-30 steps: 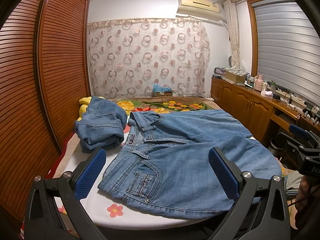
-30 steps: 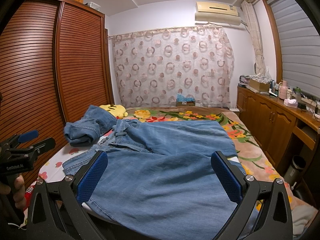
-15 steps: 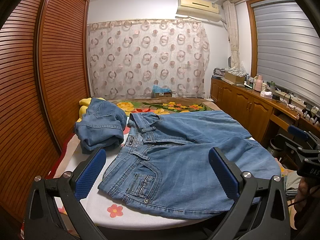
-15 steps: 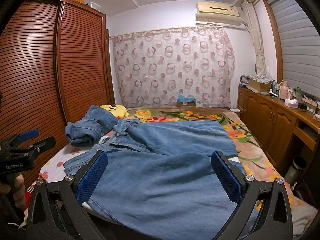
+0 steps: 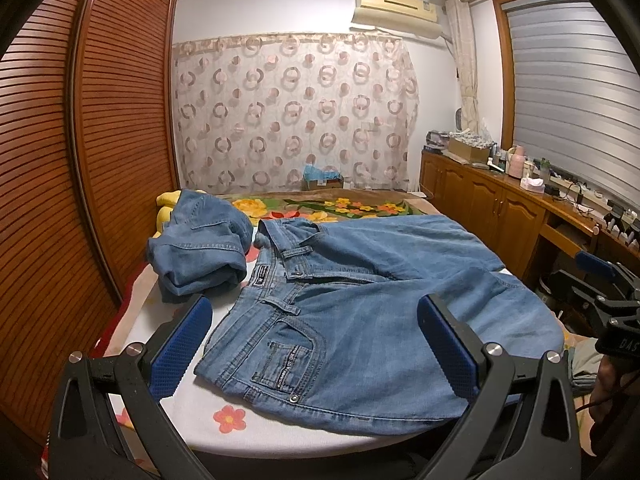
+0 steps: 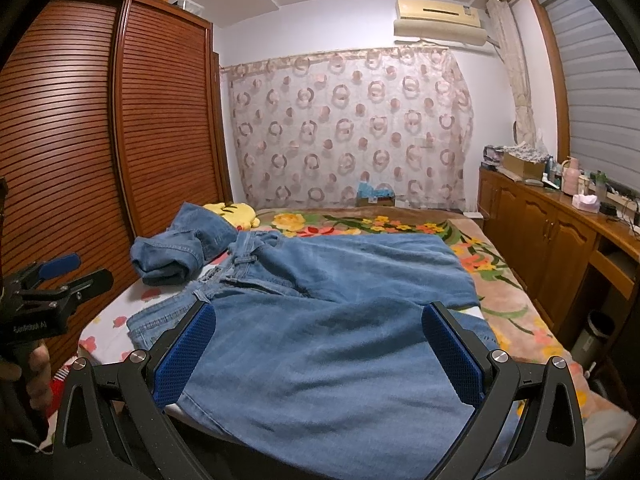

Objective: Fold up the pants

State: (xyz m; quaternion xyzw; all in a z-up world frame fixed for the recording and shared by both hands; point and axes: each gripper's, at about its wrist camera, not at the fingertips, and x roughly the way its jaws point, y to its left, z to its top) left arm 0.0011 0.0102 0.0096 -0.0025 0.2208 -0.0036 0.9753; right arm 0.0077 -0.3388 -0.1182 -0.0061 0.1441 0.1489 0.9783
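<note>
Floral bed (image 5: 248, 432) carries spread blue jeans (image 5: 360, 312) beside a folded pair (image 5: 200, 256); left claw (image 5: 316, 344) and right claw (image 6: 318, 354) both hover wide apart, holding nothing.

Folded jeans (image 5: 200, 256) crowding spread pants' (image 5: 360, 312) waistband, bare sheet (image 5: 176, 412) open near corner

You see a dim, warm-lit bedroom, evenly lit, shadows soft; fisheye bends the edges, black vignette rings each corner.
</note>
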